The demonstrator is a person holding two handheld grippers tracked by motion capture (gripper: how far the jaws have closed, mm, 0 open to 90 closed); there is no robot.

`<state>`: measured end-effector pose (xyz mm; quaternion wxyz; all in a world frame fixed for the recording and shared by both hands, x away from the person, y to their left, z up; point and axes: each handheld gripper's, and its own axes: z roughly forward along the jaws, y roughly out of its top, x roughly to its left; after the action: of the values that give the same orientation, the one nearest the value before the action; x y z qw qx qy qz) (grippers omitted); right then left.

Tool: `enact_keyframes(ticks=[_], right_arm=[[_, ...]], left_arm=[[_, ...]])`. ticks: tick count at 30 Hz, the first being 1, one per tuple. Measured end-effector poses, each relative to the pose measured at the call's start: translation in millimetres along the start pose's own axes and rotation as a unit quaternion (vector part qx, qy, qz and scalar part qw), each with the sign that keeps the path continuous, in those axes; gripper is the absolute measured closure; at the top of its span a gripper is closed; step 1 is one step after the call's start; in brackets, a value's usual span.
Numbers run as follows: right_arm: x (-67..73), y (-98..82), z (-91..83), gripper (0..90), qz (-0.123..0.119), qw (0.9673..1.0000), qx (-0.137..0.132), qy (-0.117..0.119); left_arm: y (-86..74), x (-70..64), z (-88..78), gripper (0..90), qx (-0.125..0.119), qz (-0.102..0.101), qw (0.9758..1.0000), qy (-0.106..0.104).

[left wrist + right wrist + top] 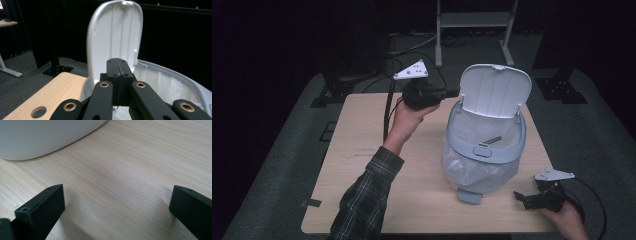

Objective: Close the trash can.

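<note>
A rounded, pale-blue plastic pedal bin with a crinkled clear liner stands on the wood-grain tabletop, its smooth white lid raised. The left claw, pressed together and empty, hovers left of the lid. The right claw rests spread at the near right.

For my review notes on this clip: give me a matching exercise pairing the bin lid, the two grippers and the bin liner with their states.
1. lid
2. left gripper
3. right gripper
4. liner

a. jaws wide apart, low over the table
b. standing open
c. jaws pressed together, nothing between them
d. clear plastic inside the bin

Pairs: 1-b, 2-c, 3-a, 4-d
</note>
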<state>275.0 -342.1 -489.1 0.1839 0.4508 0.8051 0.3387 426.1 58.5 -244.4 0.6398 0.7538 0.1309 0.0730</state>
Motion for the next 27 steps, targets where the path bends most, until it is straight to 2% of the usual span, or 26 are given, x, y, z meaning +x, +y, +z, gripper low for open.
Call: enact_keyframes(ticks=[8, 10, 16, 22, 27], right_arm=[[0.0, 0.0, 0.0, 0.0, 0.0, 1.0, 0.0, 0.0], [-0.1, 0.0, 0.0, 0.0, 0.0, 1.0, 0.0, 0.0], [-0.1, 0.0, 0.0, 0.0, 0.0, 1.0, 0.0, 0.0], [0.0, 0.0, 0.0, 0.0, 0.0, 1.0, 0.0, 0.0], [-0.2, 0.1, 0.1, 0.0, 0.0, 1.0, 0.0, 0.001]], left_arm=[[4.8, 18.1, 2.1, 90.0, -0.011, -0.006, 0.9998, 0.015], [6.5, 25.9, 6.4, 90.0, -0.014, -0.01, 0.9997, 0.02], [11.0, 37.6, 16.9, 89.9, -0.016, -0.013, 0.9994, 0.028], [13.6, 43.9, 26.9, 89.9, -0.015, -0.015, 0.9993, 0.032], [13.7, 42.9, 40.7, 89.8, -0.015, -0.018, 0.9995, 0.02]])
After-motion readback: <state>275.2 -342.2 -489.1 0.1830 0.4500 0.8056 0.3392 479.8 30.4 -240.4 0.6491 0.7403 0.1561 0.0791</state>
